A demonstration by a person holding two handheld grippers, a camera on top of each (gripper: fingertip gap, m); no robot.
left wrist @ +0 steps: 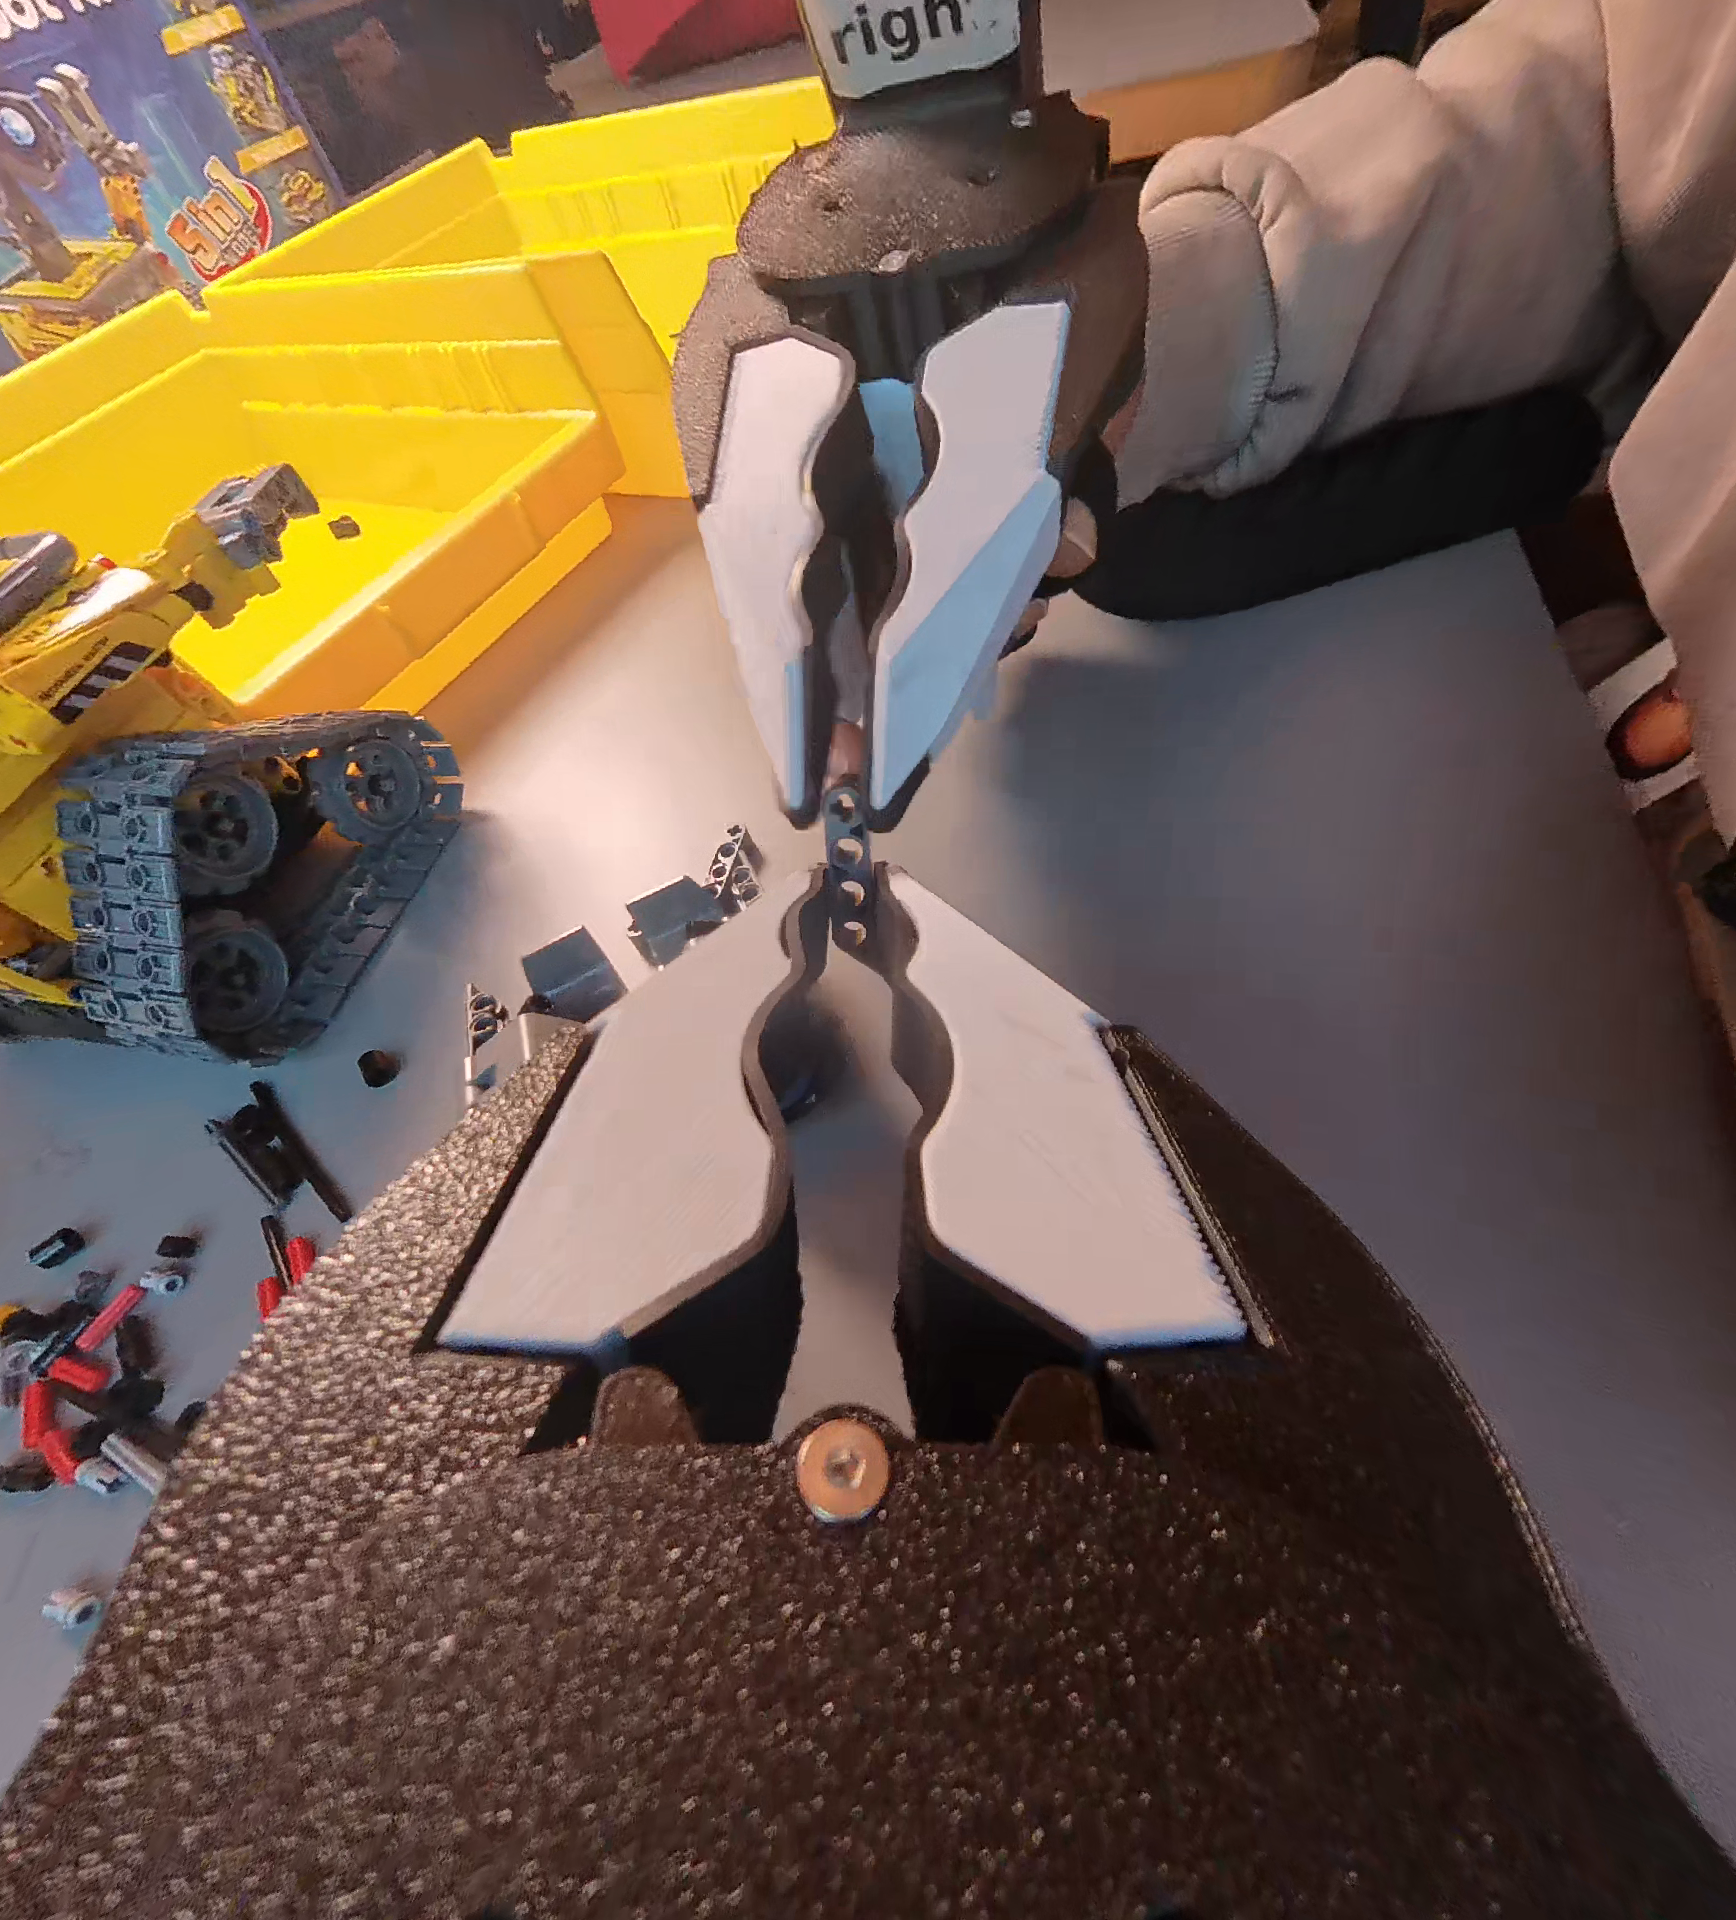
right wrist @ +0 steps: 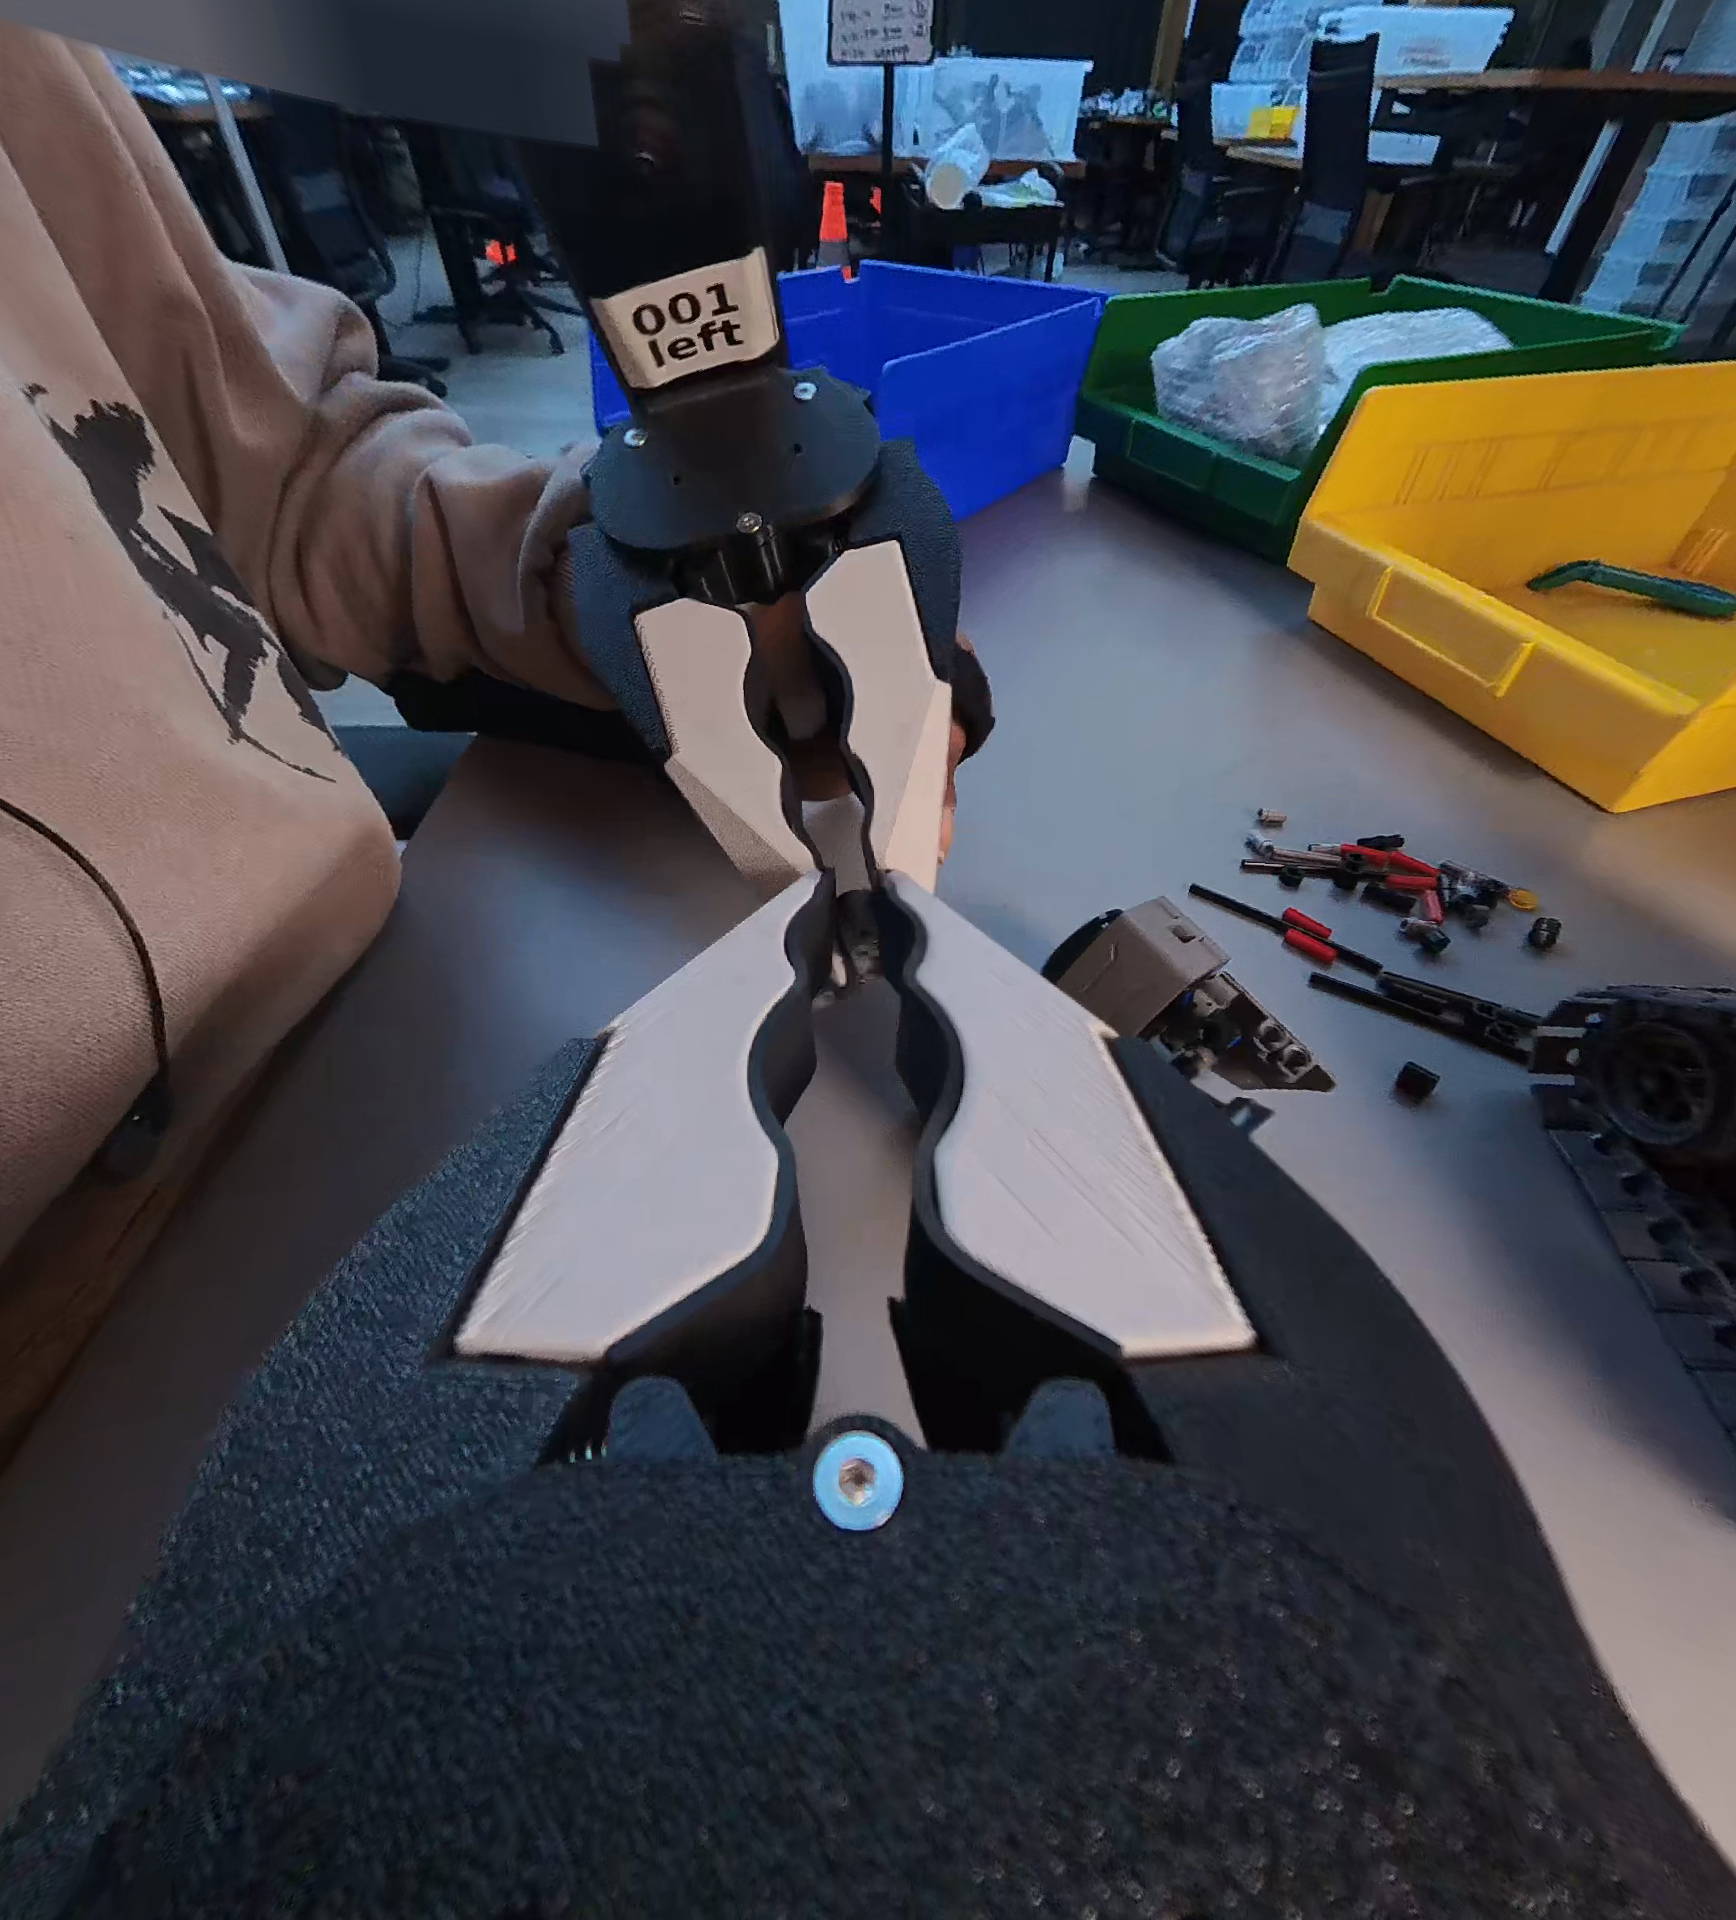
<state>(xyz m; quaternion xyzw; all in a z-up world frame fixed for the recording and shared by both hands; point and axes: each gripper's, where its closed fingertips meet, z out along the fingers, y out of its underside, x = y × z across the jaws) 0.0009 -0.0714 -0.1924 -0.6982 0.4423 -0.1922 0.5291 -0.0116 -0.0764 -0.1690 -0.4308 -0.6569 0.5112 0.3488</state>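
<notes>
A: Item one, left side of the table (left wrist: 1259, 831)?

B: Yellow tracked toy vehicle (left wrist: 116, 831), built of bricks, standing on its grey treads near the far-left edge. A yellow bin (left wrist: 376, 416) stands behind it, with a printed box (left wrist: 64, 156) beyond at the far edge. Loose red and black pins (left wrist: 85, 1382) lie scattered at the near-left, likely spread flat so that single pieces can be picked out.

A: Item two, centre?

B: Dark perforated beam (left wrist: 846, 868), held off the table surface between both tools. Left gripper (left wrist: 848, 914): fingers narrowed and clamped on the beam's near end. Small grey blocks (left wrist: 625, 935) lie just beside it.

A: Item three?

B: Right gripper (left wrist: 836, 800), pointing back at the left one, tips pinched on the beam's far end. In the right wrist view the right gripper (right wrist: 851, 914) meets the left gripper (right wrist: 859, 862) tip to tip; the beam is mostly hidden there. Gripping both ends probably steadies the piece.

A: Item four, right?

B: A gloved hand (left wrist: 1342, 312) with beige sleeve. In the right wrist view, a blue bin (right wrist: 947, 364) and a green bin (right wrist: 1207, 457) line the far edge.
</notes>
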